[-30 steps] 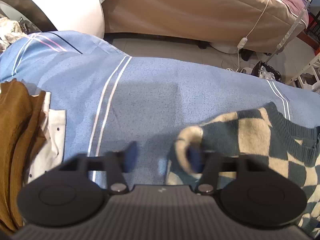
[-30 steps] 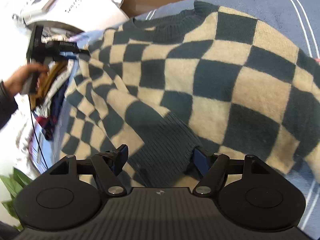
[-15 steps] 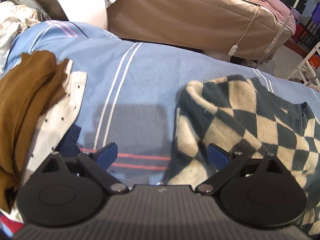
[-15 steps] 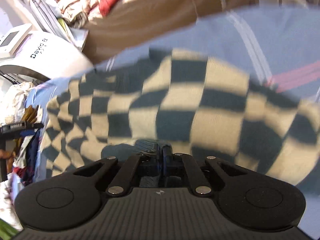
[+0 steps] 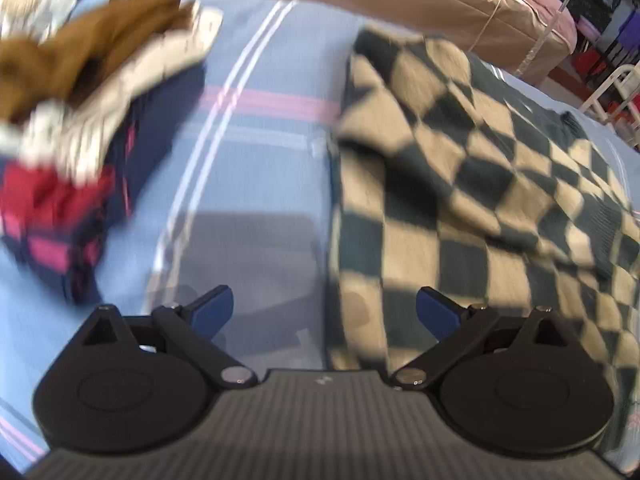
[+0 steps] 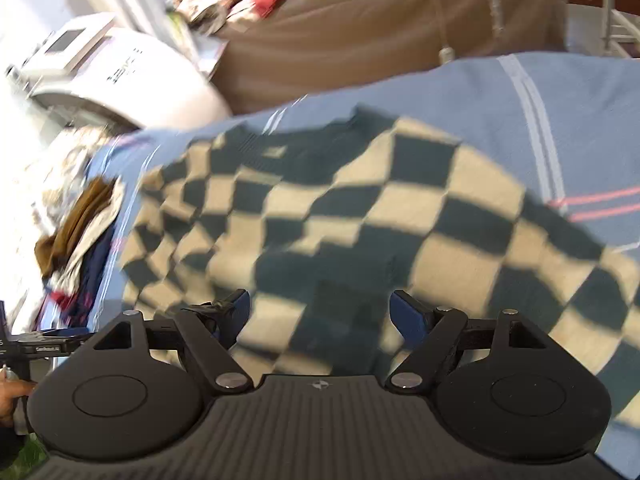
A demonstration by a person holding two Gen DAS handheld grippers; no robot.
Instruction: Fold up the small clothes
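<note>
A dark green and cream checked sweater (image 5: pixel 460 168) lies flat on the blue striped sheet (image 5: pixel 256 152). My left gripper (image 5: pixel 324 306) hangs open over the sweater's left edge, one finger above the bare sheet and the other above the knit. Nothing is between its pads. In the right wrist view the sweater (image 6: pixel 360 216) spreads across the sheet (image 6: pixel 460 100). My right gripper (image 6: pixel 320 310) hovers above its near part. Its jaws are opening, with only cloth below and nothing pressed between them. The picture is blurred by motion.
A pile of clothes (image 5: pixel 80 80), brown, white, navy and red, sits left of the sweater; the same pile (image 6: pixel 80 224) shows in the right view. A white machine (image 6: pixel 120 72) and a tan covered bed (image 6: pixel 380 28) stand beyond the sheet. A hand (image 6: pixel 8 396) shows at the lower left.
The left gripper let go of the cuff, widened and slid back along the sweater's left edge. The right gripper shut near the ribbed cuff, then opened again and rose.
</note>
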